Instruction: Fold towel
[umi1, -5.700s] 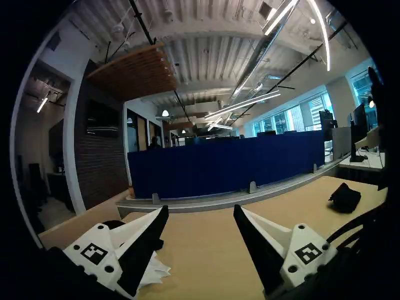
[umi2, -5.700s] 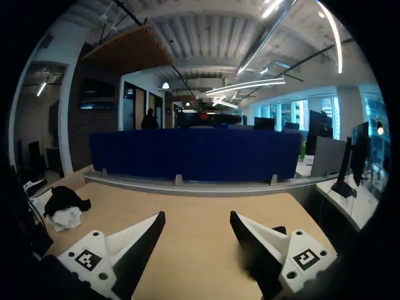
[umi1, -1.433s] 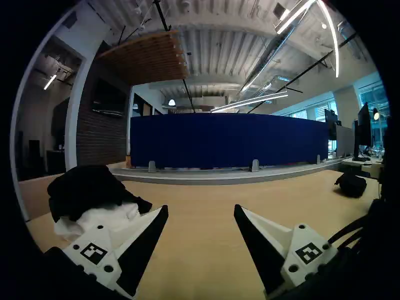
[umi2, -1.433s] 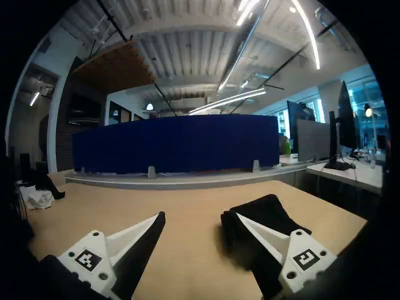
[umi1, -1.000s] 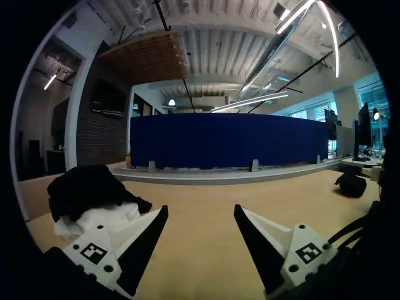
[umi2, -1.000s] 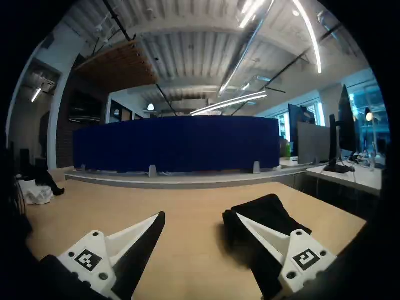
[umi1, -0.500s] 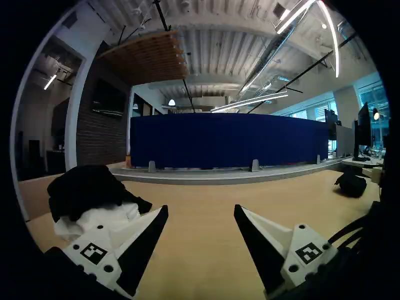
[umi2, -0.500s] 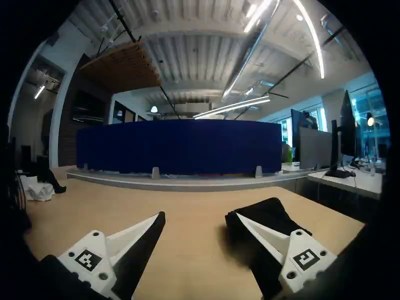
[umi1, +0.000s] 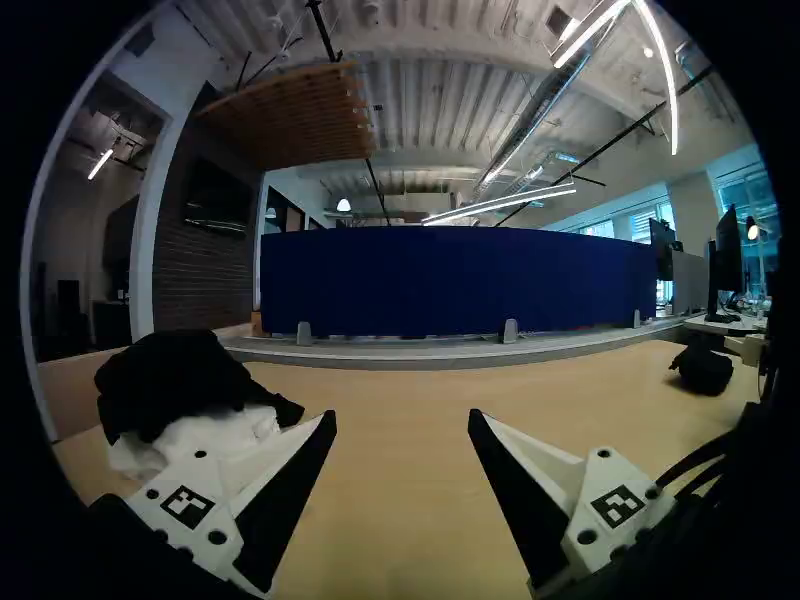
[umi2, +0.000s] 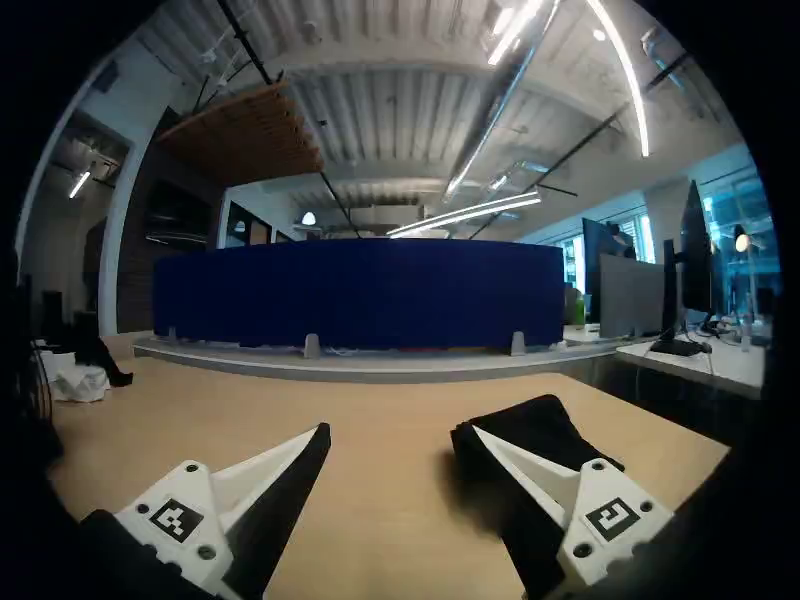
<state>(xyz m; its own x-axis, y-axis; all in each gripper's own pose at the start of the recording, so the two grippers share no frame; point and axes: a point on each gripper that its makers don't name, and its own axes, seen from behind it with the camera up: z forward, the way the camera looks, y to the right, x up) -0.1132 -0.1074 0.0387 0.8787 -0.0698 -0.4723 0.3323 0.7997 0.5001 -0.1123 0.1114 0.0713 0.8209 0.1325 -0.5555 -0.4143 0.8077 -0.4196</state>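
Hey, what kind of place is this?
Most likely an open-plan office. A long wooden desk is backed by a blue divider panel, monitors stand on the neighbouring desk, and strip lights hang under a bare industrial ceiling.

My left gripper (umi1: 401, 414) points forward and roughly level, its two fingers (umi1: 285, 480) spread wide with nothing between them. My right gripper (umi2: 395, 428) sits likewise, fingers (umi2: 275, 490) wide apart, gripping nothing.
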